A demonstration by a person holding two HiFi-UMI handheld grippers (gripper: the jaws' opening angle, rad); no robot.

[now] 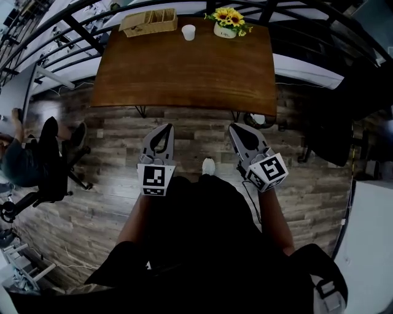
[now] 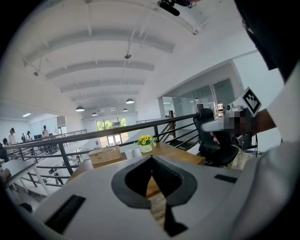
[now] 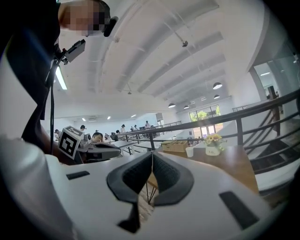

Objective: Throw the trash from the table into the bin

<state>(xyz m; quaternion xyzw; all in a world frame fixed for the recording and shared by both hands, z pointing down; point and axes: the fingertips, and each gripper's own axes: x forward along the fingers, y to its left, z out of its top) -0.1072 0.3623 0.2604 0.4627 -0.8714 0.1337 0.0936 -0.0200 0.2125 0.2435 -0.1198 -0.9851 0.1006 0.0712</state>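
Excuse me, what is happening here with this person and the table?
A person stands before a wooden table, holding a gripper in each hand. The left gripper and the right gripper point toward the table, short of its near edge, jaws together and empty. At the table's far side stand a white cup, a pot of yellow flowers and a shallow box. Nothing is picked up yet, and no bin is in view.

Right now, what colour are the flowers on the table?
Yellow flowers with green leaves, clearest in the head view.
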